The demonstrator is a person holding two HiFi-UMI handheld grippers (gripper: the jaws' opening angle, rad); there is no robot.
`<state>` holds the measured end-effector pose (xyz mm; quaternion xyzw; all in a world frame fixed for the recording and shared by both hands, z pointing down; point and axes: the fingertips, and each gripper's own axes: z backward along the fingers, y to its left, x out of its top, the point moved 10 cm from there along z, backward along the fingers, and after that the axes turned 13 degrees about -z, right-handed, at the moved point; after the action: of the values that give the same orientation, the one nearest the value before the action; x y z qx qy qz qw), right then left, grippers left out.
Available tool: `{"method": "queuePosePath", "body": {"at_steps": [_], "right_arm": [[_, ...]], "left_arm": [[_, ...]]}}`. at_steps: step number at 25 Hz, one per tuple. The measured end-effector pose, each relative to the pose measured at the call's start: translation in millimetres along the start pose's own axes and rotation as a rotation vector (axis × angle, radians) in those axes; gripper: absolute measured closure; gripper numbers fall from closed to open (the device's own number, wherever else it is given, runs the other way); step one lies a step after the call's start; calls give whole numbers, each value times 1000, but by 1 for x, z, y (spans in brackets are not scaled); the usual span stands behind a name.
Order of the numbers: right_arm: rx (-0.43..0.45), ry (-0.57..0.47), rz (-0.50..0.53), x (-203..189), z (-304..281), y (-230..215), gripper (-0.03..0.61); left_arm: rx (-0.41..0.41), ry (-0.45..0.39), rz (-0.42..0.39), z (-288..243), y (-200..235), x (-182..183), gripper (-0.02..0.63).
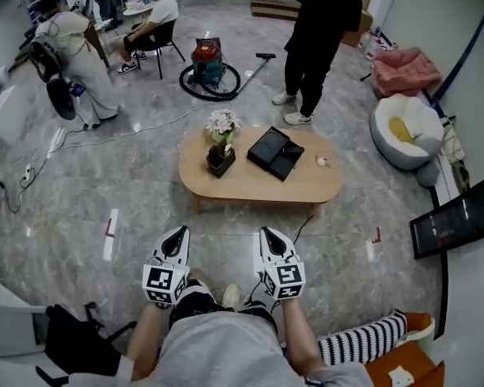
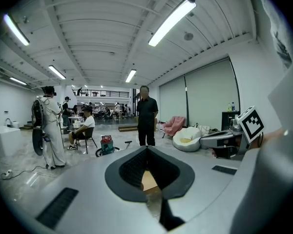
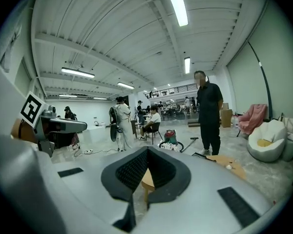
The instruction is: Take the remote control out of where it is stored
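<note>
While the person holds both tools low and close to the body, the left gripper (image 1: pixel 177 230) and right gripper (image 1: pixel 268 232) are each fully closed with nothing between the jaws. Both point toward the oval wooden bench (image 1: pixel 250 185), well apart from it. A black box (image 1: pixel 270 153) lies at the bench centre, beside a flower pot (image 1: pixel 220 160). A slim dark item (image 1: pixel 293 148) rests on the box's right edge; whether it is the remote control cannot be told.
</note>
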<state>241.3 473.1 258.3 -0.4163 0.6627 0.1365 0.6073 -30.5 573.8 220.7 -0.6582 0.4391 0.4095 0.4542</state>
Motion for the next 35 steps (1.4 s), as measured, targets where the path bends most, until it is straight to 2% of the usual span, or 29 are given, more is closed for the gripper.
{"method": "queuePosePath", "body": {"at_steps": [7, 15, 29, 35], "right_arm": [[-9, 33, -1, -4, -17, -6, 572], [-29, 68, -8, 2, -59, -20, 572], [-18, 114, -19, 40, -190, -29, 572], [-17, 142, -12, 53, -242, -24, 572]], "left_arm": [[4, 17, 14, -13, 8, -8, 606], [-18, 18, 26, -58, 36, -10, 606], [-17, 31, 23, -157, 135, -4, 606], [-34, 37, 48, -191, 176, -10, 606]]}}
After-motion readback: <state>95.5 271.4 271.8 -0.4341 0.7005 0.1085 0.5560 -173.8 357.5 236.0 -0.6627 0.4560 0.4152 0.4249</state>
